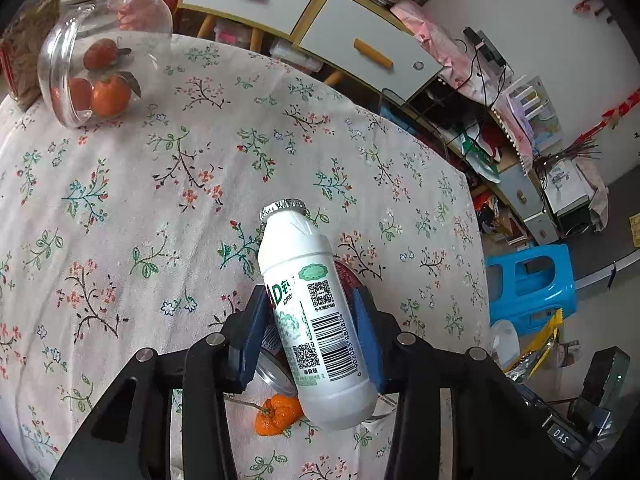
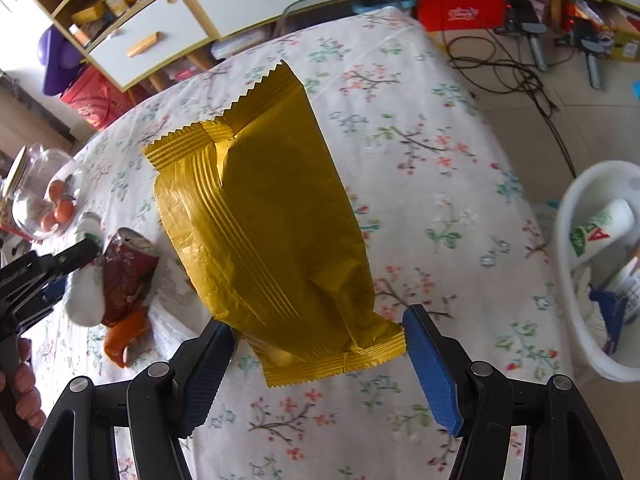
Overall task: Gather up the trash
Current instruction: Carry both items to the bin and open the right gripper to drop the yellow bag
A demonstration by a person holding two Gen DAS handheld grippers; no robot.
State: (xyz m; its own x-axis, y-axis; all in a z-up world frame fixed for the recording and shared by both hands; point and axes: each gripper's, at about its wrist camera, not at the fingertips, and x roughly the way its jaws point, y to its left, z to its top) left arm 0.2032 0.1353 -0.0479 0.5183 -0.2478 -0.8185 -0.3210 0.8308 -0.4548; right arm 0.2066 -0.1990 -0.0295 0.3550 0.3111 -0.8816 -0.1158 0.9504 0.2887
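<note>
The table [image 1: 120, 200], under a floral cloth, is partly cleared. The white bin [image 2: 568, 240] beside its edge already holds at least one white bottle with green and red lettering and some pale crumpled waste, so collection is judged under way but unfinished. The glass jar [image 1: 100, 52], lidded and lying tilted at the far side, holds several oranges and is not judged to be trash. The yellow wrapper [image 2: 272, 220] is up off the cloth, clamped at its lower end between the pads of the right gripper [image 2: 320, 364], near the bin. The white bottle [image 1: 316, 320] sits between the pads of the left gripper [image 1: 312, 336], which press its sides. Remaining on the cloth: a crushed red can [image 2: 128, 276] and orange peel [image 1: 278, 414], just beside it.
</note>
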